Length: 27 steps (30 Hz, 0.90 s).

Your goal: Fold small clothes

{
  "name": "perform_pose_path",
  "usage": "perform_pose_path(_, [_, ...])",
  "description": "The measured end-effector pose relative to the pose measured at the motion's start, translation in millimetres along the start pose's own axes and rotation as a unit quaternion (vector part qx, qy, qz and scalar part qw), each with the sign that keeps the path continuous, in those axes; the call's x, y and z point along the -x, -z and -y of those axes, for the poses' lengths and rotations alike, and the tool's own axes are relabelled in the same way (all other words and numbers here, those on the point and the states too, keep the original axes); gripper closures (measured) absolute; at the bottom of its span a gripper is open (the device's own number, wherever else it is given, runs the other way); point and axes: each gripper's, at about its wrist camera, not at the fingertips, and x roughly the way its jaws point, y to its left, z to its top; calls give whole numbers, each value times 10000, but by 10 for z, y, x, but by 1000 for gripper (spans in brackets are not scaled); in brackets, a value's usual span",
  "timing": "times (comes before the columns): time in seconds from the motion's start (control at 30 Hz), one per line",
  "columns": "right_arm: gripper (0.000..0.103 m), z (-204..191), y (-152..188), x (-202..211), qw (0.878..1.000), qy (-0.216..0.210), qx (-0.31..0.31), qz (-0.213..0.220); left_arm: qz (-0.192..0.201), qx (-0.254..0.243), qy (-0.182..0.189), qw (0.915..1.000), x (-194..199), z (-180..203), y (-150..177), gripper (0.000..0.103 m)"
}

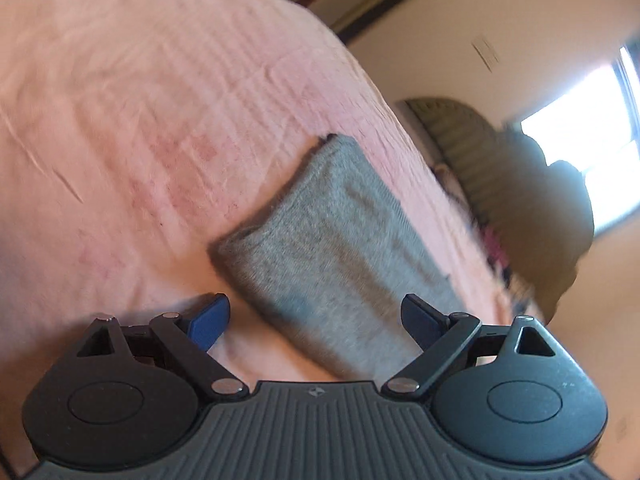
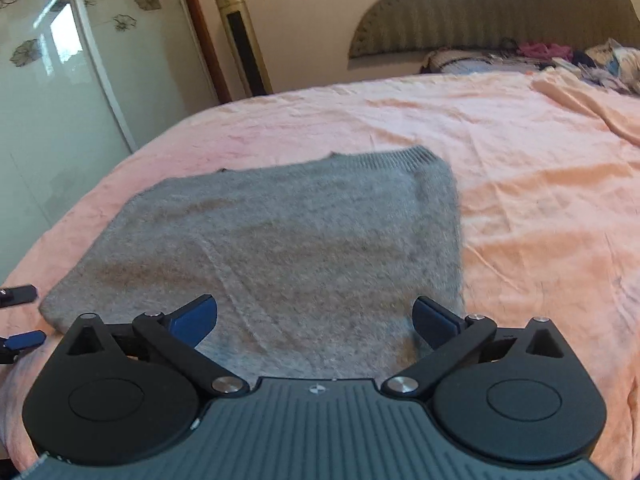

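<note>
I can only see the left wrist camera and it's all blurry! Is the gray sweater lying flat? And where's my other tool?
Observer: Yes, the gray sweater lies flat on the pink bedspread, with a ribbed band along its far edge.
Operator: And my other tool?
Observer: The right tool hangs over the sweater's near part, jaws wide open, holding nothing.
Operator: Are there more clothes to fold?
Observer: A mixed pile of clothes sits far right, by the headboard.
</note>
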Motion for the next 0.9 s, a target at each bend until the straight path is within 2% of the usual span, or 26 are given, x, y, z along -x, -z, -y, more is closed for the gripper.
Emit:
perform_pose_path(0.03, [0, 36, 37, -73, 10000, 5, -47, -79, -20, 237, 42, 9997, -51, -8, -34, 11])
perform_pose_path(0.07, [0, 40, 86, -65, 10000, -41, 27, 45, -17, 393, 56, 9992, -114, 1, -58, 11])
perform_pose_path(0.13, [0, 19, 145, -47, 9998, -45, 126, 114, 104, 414, -155, 9990, -203, 56, -66, 28])
perform_pose_path(0.17, [0, 12, 162, -42, 9998, -47, 153, 130, 66, 302, -337, 9990, -268, 97, -65, 57])
perform_pose_path(0.2, [0, 8, 179, -39, 9997, -47, 187, 156, 51, 153, -591, 9981, -333, 133, -57, 78])
perform_pose_path(0.3, [0, 14, 202, -31, 9995, -81, 211, 206, 167, -157, -926, 9954, -385, 239, -28, 85])
perform_pose_path(0.37, [0, 37, 210, -18, 9995, -147, 163, 243, 267, -478, -1239, 9908, -372, 334, 14, 97])
perform_pose_path(0.43, [0, 75, 200, 0, 9993, -244, 74, 258, 391, -940, -1423, 9846, -373, 527, 84, 98])
perform_pose_path(0.5, [0, 144, 138, 28, 9988, -402, -193, 208, 539, -1871, -1363, 9713, -371, 868, 233, 99])
perform_pose_path(0.53, [0, 196, 76, 48, 9974, -541, -445, 152, 602, -2463, -1200, 9599, -400, 1086, 343, 99])
perform_pose_path(0.57, [0, 261, -8, 69, 9945, -753, -714, 114, 639, -3024, -1020, 9456, -424, 1289, 491, 99])
perform_pose_path(0.63, [0, 381, -213, 90, 9850, -1255, -1174, 178, 540, -4123, -622, 9073, -527, 1652, 905, 98])
perform_pose_path(0.67, [0, 441, -338, 79, 9783, -1528, -1378, 224, 409, -4498, -451, 8911, -601, 1754, 1103, 98])
perform_pose_path(0.7, [0, 499, -471, 28, 9691, -1853, -1614, 208, 273, -4759, -345, 8784, -679, 1799, 1265, 98])
perform_pose_path(0.73, [0, 555, -595, -76, 9567, -2227, -1876, 71, 136, -4909, -291, 8706, -760, 1808, 1386, 98])
perform_pose_path(0.8, [0, 632, -764, -371, 9292, -2845, -2338, -317, -149, -4902, -330, 8709, -883, 1765, 1498, 98])
perform_pose_path(0.83, [0, 654, -818, -534, 9191, -2974, -2535, -503, -242, -4860, -370, 8729, -919, 1738, 1512, 98])
perform_pose_path(0.9, [0, 654, -880, -825, 9091, -3026, -2719, -901, -282, -4846, -332, 8736, -903, 1703, 1508, 98])
